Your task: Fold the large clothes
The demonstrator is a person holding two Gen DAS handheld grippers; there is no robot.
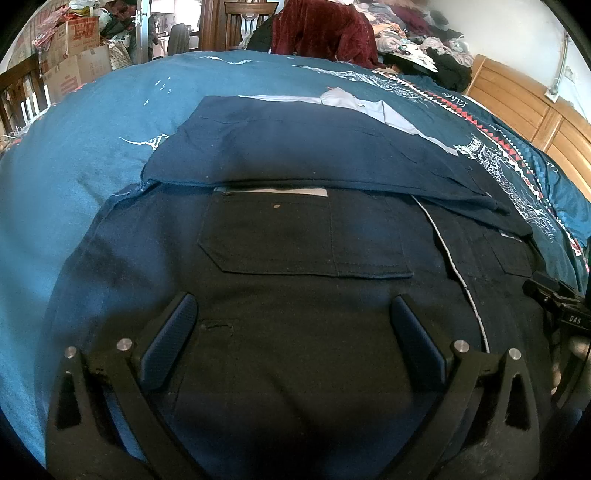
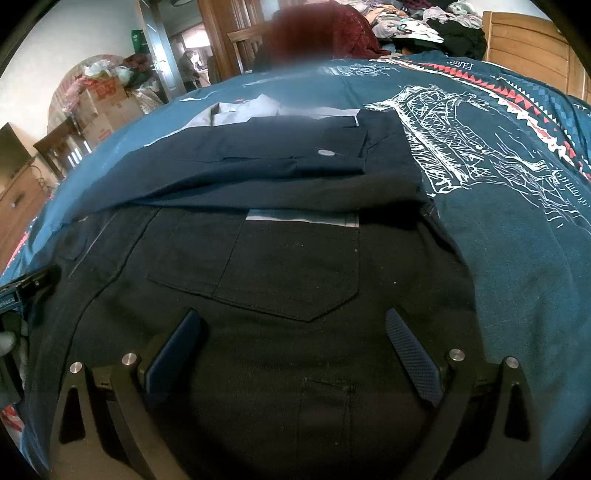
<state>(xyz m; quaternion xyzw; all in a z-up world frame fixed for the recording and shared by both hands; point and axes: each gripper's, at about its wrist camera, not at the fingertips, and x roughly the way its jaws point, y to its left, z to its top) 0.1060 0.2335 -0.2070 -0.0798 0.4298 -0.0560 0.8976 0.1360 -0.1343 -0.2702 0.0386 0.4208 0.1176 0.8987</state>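
Inspecting near to far, we recorded the following.

Left gripper [image 1: 291, 332]: spread wide, pinching nothing; we found it hovering over the near part of the dark jacket [image 1: 295, 258], the left chest pocket [image 1: 306, 236] just ahead of its fingertips.
Right gripper [image 2: 293, 343]: likewise spread and empty, poised over the jacket's right chest pocket [image 2: 280, 269].
Jacket position: it lay flat on the teal bedspread [image 1: 92, 147], directly under and ahead of both grippers, its long axis running away from us; the sleeves [image 1: 314, 147] were already laid crosswise over the upper body.
Nearer arm: we judged neither closer; the two stood side by side, each just over its own half of the garment.
Coming move: we judged it to turn on the near hem, which sat below both frames, being carried forward toward the grey collar [image 1: 354, 103].
Left view only: a white cord [image 1: 458, 273] running down the jacket's centre line.
Right view only: a sleeve cuff button [image 2: 325, 152], and the white printed pattern [image 2: 443, 122] beside the garment.
Far field: a clothes heap [image 2: 436, 22] and a wooden headboard [image 1: 524, 110].
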